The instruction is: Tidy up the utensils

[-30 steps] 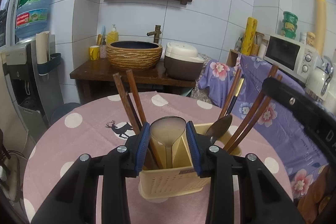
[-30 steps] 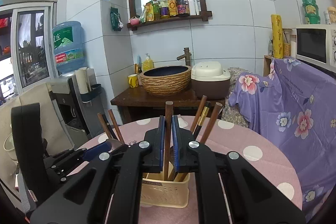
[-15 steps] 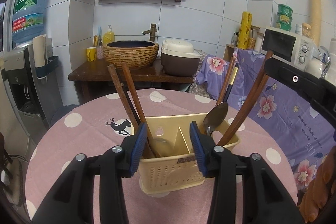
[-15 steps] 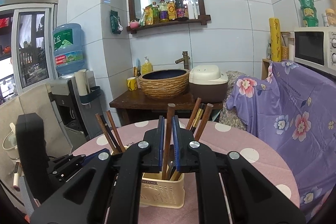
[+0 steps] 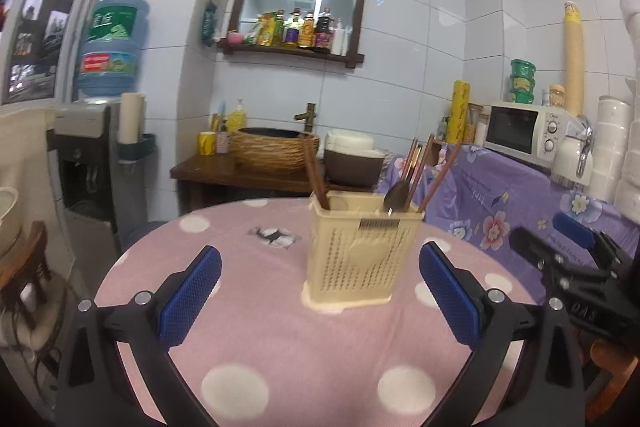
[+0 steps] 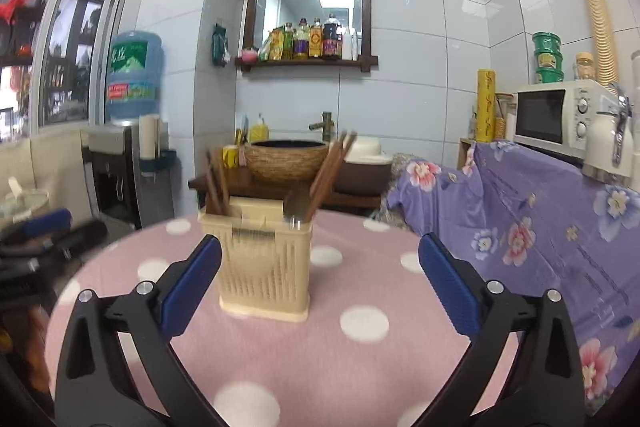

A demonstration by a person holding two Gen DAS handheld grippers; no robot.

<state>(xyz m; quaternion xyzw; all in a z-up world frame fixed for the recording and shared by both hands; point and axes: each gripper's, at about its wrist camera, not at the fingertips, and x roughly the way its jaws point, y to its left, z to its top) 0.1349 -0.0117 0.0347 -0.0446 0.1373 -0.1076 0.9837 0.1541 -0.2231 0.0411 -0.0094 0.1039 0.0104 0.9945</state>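
Left tool (image 5: 320,281) and right tool (image 6: 320,277), both spread wide and empty, face the cream utensil holder (image 5: 362,251) standing upright on the counter (image 5: 304,355), chopsticks (image 5: 420,171) and spoon (image 5: 395,195) inside.

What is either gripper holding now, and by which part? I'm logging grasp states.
Nothing is held. The left gripper and right gripper are both wide open and clear of the utensil holder, where the chopsticks and spoon stand.

one utensil holder (image 5: 362,251), one spoon (image 5: 394,195), two hand-held grippers (image 5: 320,291)
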